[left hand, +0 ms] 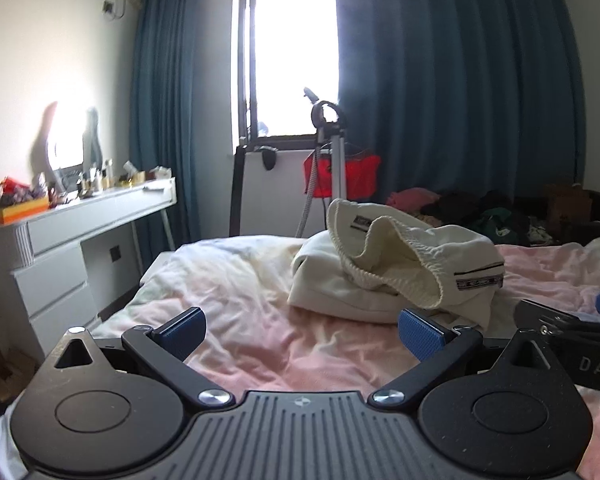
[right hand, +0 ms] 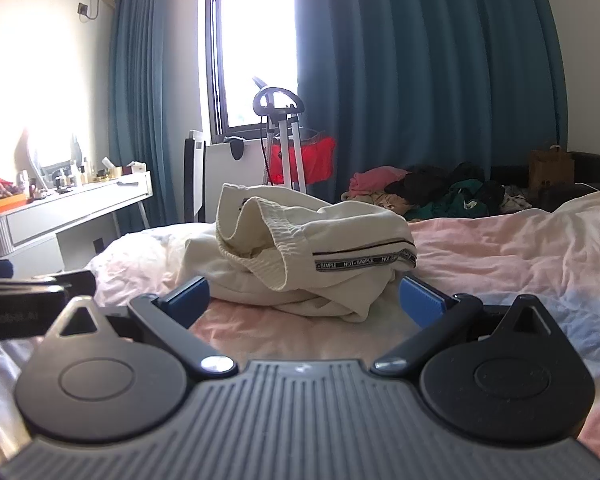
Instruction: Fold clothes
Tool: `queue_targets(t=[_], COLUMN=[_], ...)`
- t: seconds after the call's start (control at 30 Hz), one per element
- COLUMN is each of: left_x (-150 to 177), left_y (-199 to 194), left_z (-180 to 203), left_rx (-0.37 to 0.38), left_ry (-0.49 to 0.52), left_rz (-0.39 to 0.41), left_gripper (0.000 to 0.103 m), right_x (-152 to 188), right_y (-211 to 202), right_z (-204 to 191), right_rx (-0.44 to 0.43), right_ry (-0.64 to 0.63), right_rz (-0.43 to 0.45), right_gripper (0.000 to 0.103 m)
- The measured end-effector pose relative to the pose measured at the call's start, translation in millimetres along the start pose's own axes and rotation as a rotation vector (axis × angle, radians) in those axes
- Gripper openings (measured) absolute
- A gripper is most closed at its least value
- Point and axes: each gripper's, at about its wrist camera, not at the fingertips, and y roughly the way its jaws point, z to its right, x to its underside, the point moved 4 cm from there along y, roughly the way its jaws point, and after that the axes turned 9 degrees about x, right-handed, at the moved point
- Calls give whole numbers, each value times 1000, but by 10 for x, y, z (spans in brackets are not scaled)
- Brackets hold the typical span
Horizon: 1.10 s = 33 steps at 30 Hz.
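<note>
At the bottom of the left wrist view, the left gripper (left hand: 302, 330) has its two blue pads spread wide. Nothing is between them, only the pink sheet (left hand: 260, 344). At the bottom of the right wrist view, the right gripper (right hand: 304, 298) is spread wide too and holds nothing.

A little farther up is the task's thing: cream pants (right hand: 300, 252), lying in a loose, lumpy heap on the bed. The stretchy waist gapes open at the top of the heap. A black strip with words runs along one side.

In the right view the pants sit in the middle of the frame, straight ahead of the pads and close. In the left view the pants (left hand: 392, 268) sit right of the middle, ahead and off to the right. So I think the right gripper is nearer. The heap runs long from left to right across both views.

The heap could be half folded or just bunched up. I cannot tell which.

Far back, at the right, is a pile of clothes (right hand: 440, 192) by the blue curtain (right hand: 420, 80).
</note>
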Motion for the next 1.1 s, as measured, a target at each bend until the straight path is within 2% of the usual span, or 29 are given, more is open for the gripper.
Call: queue_targets(t=[0.17,0.23,0.6,0.87,1.1], left_x=[3,13,3,-4,-6], left_y=[-82,-72,-194,-176,-155], left_z=[97,15,174,153,69], left_rx=[-19,-13,18,3,12], left_ry=[48,-9,66,74,33], left_rz=[64,56,57,46,24], left_gripper=[103,103,103,103,103], right_x=[2,2,6,6,1], right_y=[-26,-37,-68,-70,-66], right_z=[-6,-9,-23,-13,-1], right_rx=[3,5,5,6,9], right_ry=[-5,-8,-16,-10,-13], right_rz=[12,17,31,28,18], right_gripper=[103,103,103,103,103])
